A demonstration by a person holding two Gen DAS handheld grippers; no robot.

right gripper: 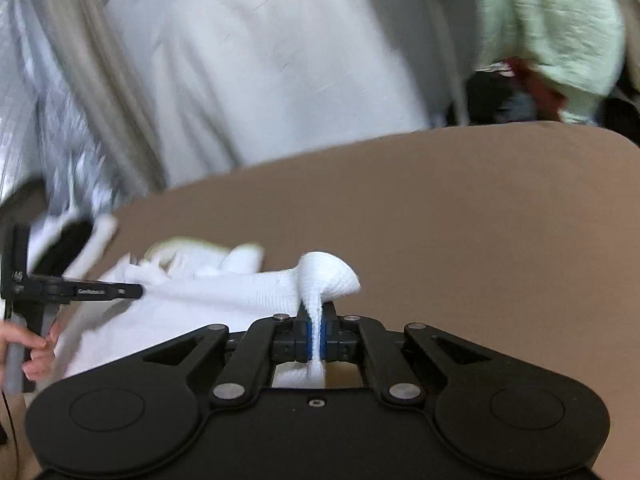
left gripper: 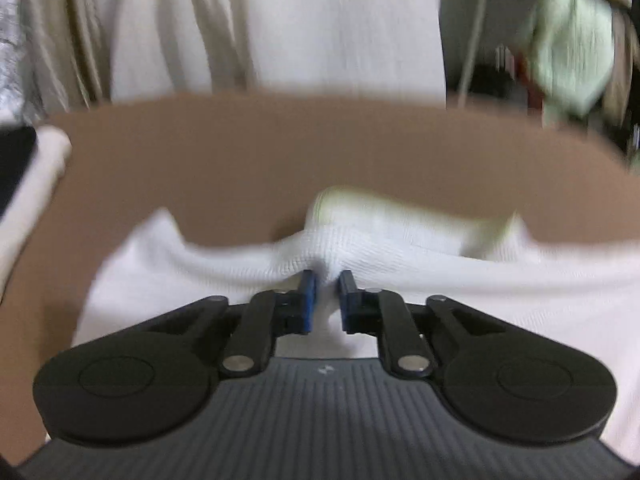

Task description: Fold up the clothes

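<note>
Surface: brown tabletop (left gripper: 280,160), rounded far edge, pale curtain-like fabric (left gripper: 280,20) hanging behind it.
Background: pale green cloth (right gripper: 552,20) draped past the table's far right corner; dark and red shapes under it too blurred to identify.
Task item: white waffle-knit garment (left gripper: 400,248) lying on the table's near side, partly bunched, with a yellowish-trimmed edge on its far side.
Left gripper (left gripper: 327,296): blue pads pinched on a fold of the white garment, cloth filling the narrow gap between them.
Right gripper (right gripper: 316,336): clamped tight on a thin ridge of the same garment, a flap of cloth curling up just beyond the fingertips.
Hidden: garment's near part covered by the gripper bodies in both views; its full shape not readable.
Writing: small white lettering on the left tool's arm in the right wrist view, too blurred to read.
Only in right wrist view: left tool from the side, left of the garment, with the person's hand (right gripper: 32,344) on its grey handle.
Only in left wrist view: white object with a dark part (left gripper: 24,184) at the table's left edge, cut off by the frame.
</note>
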